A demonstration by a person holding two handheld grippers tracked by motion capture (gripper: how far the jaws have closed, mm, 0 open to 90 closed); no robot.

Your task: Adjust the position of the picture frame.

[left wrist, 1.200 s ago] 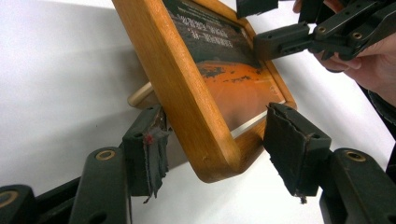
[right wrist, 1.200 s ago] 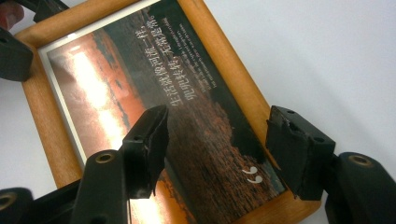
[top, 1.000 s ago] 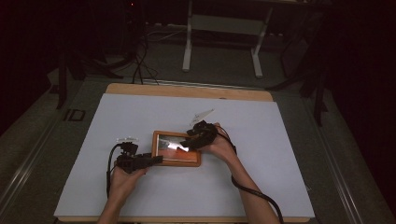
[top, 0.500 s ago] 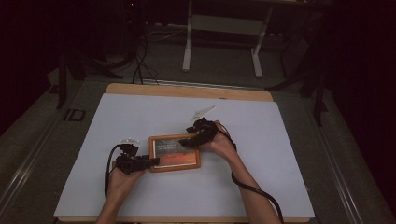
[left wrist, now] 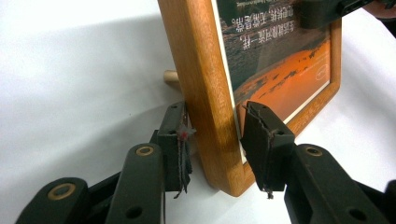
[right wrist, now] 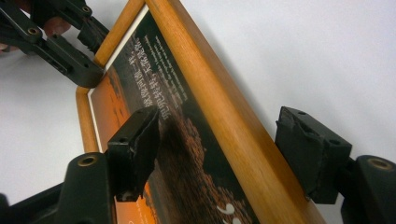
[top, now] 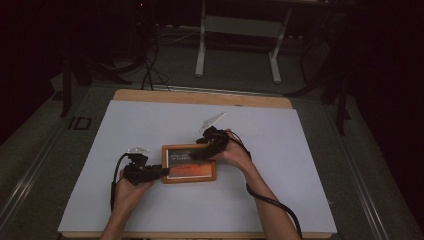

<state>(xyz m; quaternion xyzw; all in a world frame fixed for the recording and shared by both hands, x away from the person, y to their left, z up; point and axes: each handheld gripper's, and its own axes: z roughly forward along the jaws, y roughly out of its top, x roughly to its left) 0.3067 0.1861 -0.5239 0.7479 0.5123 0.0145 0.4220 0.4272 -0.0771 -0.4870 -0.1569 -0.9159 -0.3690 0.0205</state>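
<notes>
A wooden picture frame (top: 189,162) with a dark and orange print lies on the white table, between both hands. My left gripper (top: 162,172) is at its left end. In the left gripper view, the jaws of my left gripper (left wrist: 215,135) straddle the frame (left wrist: 201,70) at its corner and have just been closing. One pad touches the back and the other stands a sliver off the glass. My right gripper (top: 200,152) reaches over the far rail. In the right gripper view, my right gripper (right wrist: 222,144) is open wide around the frame's rail (right wrist: 205,93), with its outer pad clear of the wood.
The white sheet covers the table (top: 300,150), and a bare wooden strip (top: 200,97) shows along the far edge. A short wooden peg (left wrist: 170,75) sticks out behind the frame. Cables trail from both grippers toward the near edge. Dark floor and a metal stand lie beyond.
The frame has tipped down toward the near side and its glare is gone. The left gripper's jaws have drawn in around the frame's left end. Both hands stay roughly in place.
</notes>
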